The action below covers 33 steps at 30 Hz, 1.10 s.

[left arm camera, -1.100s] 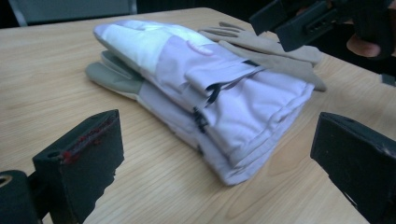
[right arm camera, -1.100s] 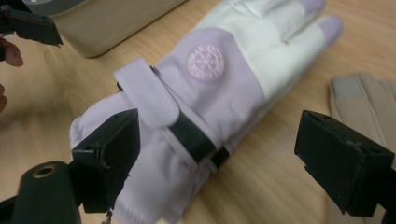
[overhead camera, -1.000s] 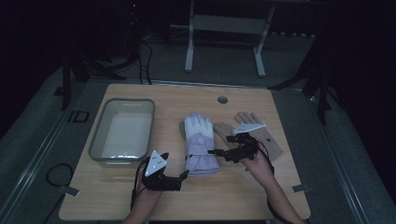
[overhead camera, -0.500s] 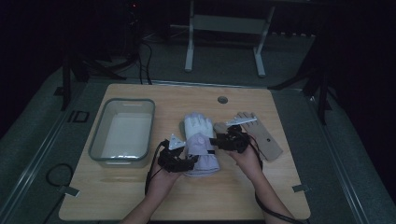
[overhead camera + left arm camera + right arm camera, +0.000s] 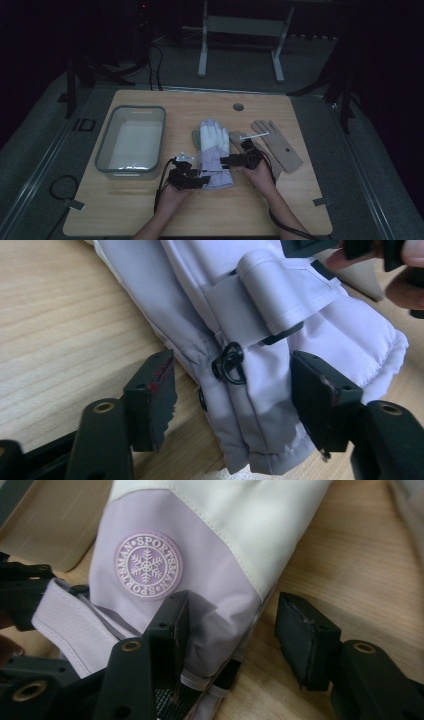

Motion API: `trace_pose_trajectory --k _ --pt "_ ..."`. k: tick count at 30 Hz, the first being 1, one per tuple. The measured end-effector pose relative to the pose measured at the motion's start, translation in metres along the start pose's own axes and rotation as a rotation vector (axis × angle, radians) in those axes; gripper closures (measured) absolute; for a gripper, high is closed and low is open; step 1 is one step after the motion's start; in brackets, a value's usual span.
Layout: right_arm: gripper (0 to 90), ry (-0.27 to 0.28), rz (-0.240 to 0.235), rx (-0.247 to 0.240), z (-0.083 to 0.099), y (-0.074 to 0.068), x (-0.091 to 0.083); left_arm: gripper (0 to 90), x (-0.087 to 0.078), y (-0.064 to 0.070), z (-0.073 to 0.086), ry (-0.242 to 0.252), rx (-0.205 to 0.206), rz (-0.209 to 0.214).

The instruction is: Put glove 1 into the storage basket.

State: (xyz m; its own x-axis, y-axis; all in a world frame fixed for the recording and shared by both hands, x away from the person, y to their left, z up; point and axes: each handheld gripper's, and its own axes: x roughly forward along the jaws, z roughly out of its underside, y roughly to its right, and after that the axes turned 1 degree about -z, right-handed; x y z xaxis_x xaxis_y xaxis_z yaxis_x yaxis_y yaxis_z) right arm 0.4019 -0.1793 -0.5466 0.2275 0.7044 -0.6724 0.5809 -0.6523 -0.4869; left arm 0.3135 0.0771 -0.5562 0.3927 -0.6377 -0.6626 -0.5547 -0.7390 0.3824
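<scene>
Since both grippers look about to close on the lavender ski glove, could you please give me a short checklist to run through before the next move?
1. Left gripper open around the ski glove cuff: ok, jaws stand apart with the cuff between them.
2. Black clip ring clear of the jaws: ok, it lies midway between them.
3. Right gripper open at the glove's edge: ok, one jaw over the fabric, one over the table.
4. Wrist strap free of both grippers: cannot tell.
5. Tan glove apart from the ski glove: ok.
6. Clear bin out of the way: ok, left of the glove.
</scene>
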Motion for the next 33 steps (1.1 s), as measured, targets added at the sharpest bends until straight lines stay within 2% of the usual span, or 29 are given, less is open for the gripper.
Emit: trace_pose_trajectory --k 3,4,7,8,10,12,13,14,16,18,21,24,28,33 --pt "48.8 -0.01 -0.049 0.03 0.002 0.008 0.004 43.8 0.002 -0.004 -0.001 -0.016 0.002 0.023" --pt "48.8 -0.01 -0.049 0.03 0.002 0.008 0.004 43.8 0.003 -0.005 -0.001 -0.021 -0.005 0.035" --pt "57.7 -0.016 -0.073 0.012 0.003 0.008 0.007 49.9 0.004 -0.008 -0.001 -0.026 -0.005 0.059" --pt "62.7 -0.015 -0.077 0.001 0.004 0.006 0.008 54.6 0.004 -0.009 -0.001 -0.029 -0.007 0.067" --pt "65.3 -0.013 -0.076 -0.003 0.004 0.005 0.008 57.1 0.004 -0.01 0.0 -0.025 -0.011 0.079" --pt "72.2 -0.019 -0.063 -0.008 0.004 0.002 0.007 64.0 0.002 -0.008 -0.001 -0.023 0.006 0.072" --pt "75.9 -0.021 -0.016 -0.053 0.004 -0.007 0.006 69.3 0.002 -0.006 -0.001 -0.027 0.016 0.066" --pt "75.9 -0.021 -0.016 -0.053 0.004 -0.007 0.006 69.3 0.001 -0.004 -0.003 -0.033 0.03 0.057" --pt "78.3 -0.045 0.036 -0.112 0.002 -0.017 0.003 73.1 0.0 -0.001 -0.005 -0.047 0.044 0.046" --pt "79.1 -0.048 0.043 -0.123 0.001 -0.018 0.002 73.3 -0.001 0.001 -0.006 -0.054 0.058 0.042" --pt "80.1 -0.047 0.047 -0.127 -0.001 -0.021 0.0 74.4 -0.004 0.0 -0.01 -0.07 0.071 0.061" --pt "80.2 -0.024 0.052 -0.129 -0.004 -0.026 -0.005 75.2 -0.008 0.0 -0.015 -0.075 0.085 0.07" --pt "80.2 -0.016 0.061 -0.135 -0.008 -0.031 -0.007 75.4 -0.014 -0.002 -0.023 -0.076 0.109 0.062" --pt "80.1 0.022 0.067 -0.147 -0.017 -0.041 -0.015 75.3 -0.027 -0.001 -0.034 -0.063 0.14 0.06"
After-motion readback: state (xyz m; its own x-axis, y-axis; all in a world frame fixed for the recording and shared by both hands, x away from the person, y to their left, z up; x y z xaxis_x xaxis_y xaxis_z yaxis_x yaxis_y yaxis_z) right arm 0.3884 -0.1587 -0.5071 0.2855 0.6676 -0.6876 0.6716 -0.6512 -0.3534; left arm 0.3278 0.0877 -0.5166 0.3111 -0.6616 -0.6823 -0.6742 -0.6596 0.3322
